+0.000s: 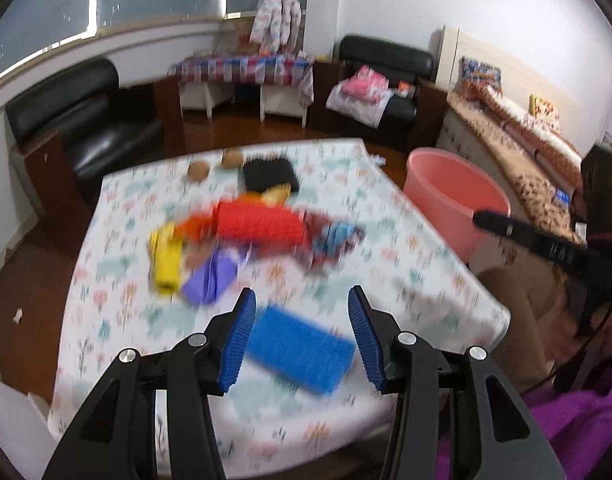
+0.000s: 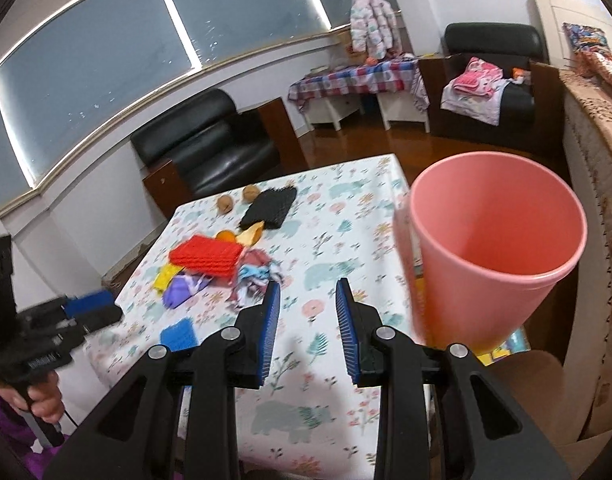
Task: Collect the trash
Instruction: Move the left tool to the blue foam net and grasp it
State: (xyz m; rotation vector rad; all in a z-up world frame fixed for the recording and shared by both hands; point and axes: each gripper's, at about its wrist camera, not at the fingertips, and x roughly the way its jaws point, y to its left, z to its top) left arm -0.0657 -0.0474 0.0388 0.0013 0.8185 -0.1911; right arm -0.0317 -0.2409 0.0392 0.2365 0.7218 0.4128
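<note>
While the floor at the left side of the table lies bare beside a black armchair, the table's left edge hangs free with room along it, and the left gripper comes in over the near edge there, its blue pads spread wide with nothing pinched; a blue pad-like piece lies flat on the flowered cloth seen between the fingers, not touched as far as the blurred view lets me tell. Further in, near the table's middle, the trash sits in a loose heap: a yellow piece, a purple scrap, a red ridged block on top, and crumpled cloth just beside it. Behind the heap are an orange, a black mesh piece and two walnuts close to the far edge. From the heap rightward the cloth is open. The right gripper hangs over that open stretch, jaws parted and holding nothing. Just off the table's right edge stands a pink bucket, its mouth open toward the camera and its visible inside holding nothing. To the right of the bucket a patterned bed runs close, leaving a narrow gap.
</note>
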